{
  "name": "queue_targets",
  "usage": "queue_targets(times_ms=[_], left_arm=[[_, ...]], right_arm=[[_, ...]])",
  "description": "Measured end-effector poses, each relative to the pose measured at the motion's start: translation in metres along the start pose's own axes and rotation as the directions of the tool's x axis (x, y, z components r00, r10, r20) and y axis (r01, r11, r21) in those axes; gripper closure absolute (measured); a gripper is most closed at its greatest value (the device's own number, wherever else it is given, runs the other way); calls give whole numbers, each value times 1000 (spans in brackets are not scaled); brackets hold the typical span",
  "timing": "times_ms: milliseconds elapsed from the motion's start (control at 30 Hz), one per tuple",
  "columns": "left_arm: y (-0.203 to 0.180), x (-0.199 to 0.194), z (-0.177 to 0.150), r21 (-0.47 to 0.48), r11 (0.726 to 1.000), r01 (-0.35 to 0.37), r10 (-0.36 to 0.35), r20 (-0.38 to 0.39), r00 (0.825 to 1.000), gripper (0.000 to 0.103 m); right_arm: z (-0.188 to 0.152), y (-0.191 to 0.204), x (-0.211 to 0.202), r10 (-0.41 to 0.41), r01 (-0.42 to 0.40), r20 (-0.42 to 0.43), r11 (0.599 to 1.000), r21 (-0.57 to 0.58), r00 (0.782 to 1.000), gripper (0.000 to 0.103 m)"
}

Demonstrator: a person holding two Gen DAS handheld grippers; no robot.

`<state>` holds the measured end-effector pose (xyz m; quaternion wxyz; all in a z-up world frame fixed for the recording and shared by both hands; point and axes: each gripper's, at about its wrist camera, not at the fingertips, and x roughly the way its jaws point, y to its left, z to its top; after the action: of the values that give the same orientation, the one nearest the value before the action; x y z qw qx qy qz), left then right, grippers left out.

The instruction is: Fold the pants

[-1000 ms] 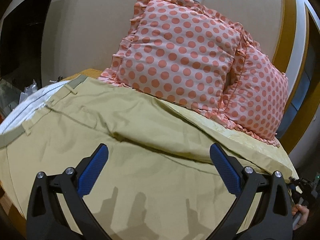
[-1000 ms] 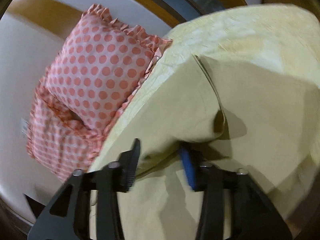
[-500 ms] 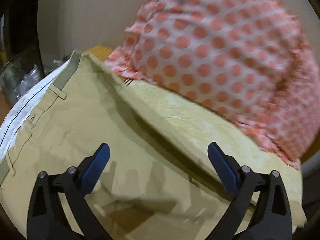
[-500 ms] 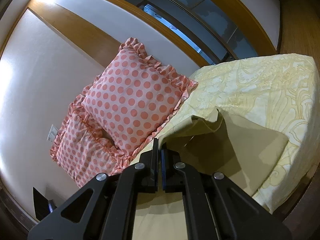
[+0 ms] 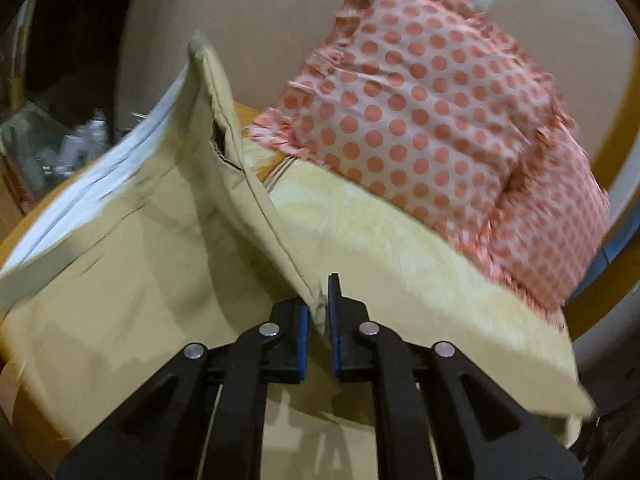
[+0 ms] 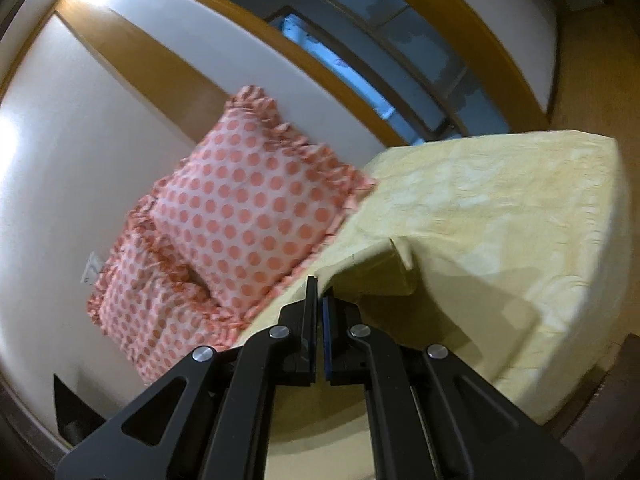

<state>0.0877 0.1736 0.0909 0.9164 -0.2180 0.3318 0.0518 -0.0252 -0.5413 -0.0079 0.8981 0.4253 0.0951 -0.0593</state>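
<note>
Khaki pants lie on a bed with a pale yellow cover. My left gripper is shut on the far edge of the pants near the waist and lifts it, so the waistband stands up and the white lining shows. My right gripper is shut on a pant leg edge and holds it above the bed cover.
Two pink polka-dot pillows lean against the wall at the head of the bed; they also show in the right wrist view. Clutter sits beyond the bed's left side. The bed's right edge drops off to a wooden floor.
My left gripper, open over the flat pants before, has closed on the pants' edge and raised it. My right gripper has lifted the leg edge higher.
</note>
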Motion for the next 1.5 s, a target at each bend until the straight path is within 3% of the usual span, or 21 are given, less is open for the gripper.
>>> queue_targets(times_ms=[67, 167, 333, 433, 567, 600, 667, 700, 733, 800, 867, 933, 1000, 1067, 1133, 1200, 1300, 1400, 1500], left_arm=[[17, -23, -44, 8, 999, -31, 31, -14, 999, 93], [32, -29, -82, -22, 997, -68, 66, -72, 995, 97], [43, -34, -103, -50, 996, -71, 68, -65, 996, 97], [42, -33, -112, -20, 996, -85, 84, -47, 995, 96], [44, -48, -118, 27, 996, -88, 88, -10, 996, 85], [44, -53, -118, 32, 996, -84, 85, -1, 996, 78], [46, -64, -117, 31, 995, -90, 89, 31, 996, 61], [47, -69, -115, 23, 996, -92, 90, 55, 994, 51], [48, -77, -114, 14, 993, -119, 117, 93, 989, 39], [49, -95, -113, 2, 985, -174, 170, 194, 966, 31], [49, -107, -110, 0, 983, -185, 179, 260, 949, 30], [46, -108, -106, 13, 983, -185, 174, 284, 943, 24], [44, -100, -103, 29, 982, -188, 174, 268, 948, 24], [45, -87, -101, 34, 983, -182, 169, 240, 956, 24], [48, -76, -101, 32, 984, -178, 167, 210, 963, 24], [55, -64, -103, 13, 984, -178, 174, 172, 970, 24], [64, -52, -109, -4, 984, -179, 178, 131, 975, 23], [63, -52, -113, 11, 985, -174, 170, 155, 973, 20], [64, -54, -115, 5, 986, -168, 165, 169, 972, 19]], right_arm=[[-4, -14, -2, -35, 35, -18, 999, 17, 999, 101], [-11, -31, -4, -79, 81, -36, 996, 46, 996, 101], [-18, -46, -9, -120, 122, -47, 991, 52, 992, 101], [-21, -48, -11, -168, 170, -73, 985, 25, 983, 101], [-26, -49, -20, -202, 203, -78, 979, 12, 976, 100], [-26, -46, -24, -209, 210, -66, 978, 0, 976, 93], [-24, -43, -33, -240, 240, -36, 971, -5, 970, 49], [-22, -42, -37, -252, 252, -10, 968, 2, 968, 19], [-21, -43, -41, -263, 263, 20, 965, 8, 965, 19], [-19, -45, -41, -279, 279, 33, 960, 13, 960, 23], [-19, -49, -33, -286, 286, 5, 958, 6, 958, 28], [-25, -44, -30, -299, 300, 23, 953, -33, 954, 41], [-31, -40, -21, -286, 285, -3, 955, -80, 958, 51], [-36, -33, -17, -296, 295, 11, 946, -133, 955, 53], [-40, -29, -9, -304, 297, -9, 936, -189, 953, 83], [-40, -29, -4, -304, 296, -6, 932, -207, 953, 95], [-33, -19, 0, -267, 261, 0, 943, -206, 964, 99], [-31, 30, 7, -155, 149, 2, 945, -290, 988, 99], [-48, 104, 19, 39, -64, -71, 917, -393, 997, 99]])
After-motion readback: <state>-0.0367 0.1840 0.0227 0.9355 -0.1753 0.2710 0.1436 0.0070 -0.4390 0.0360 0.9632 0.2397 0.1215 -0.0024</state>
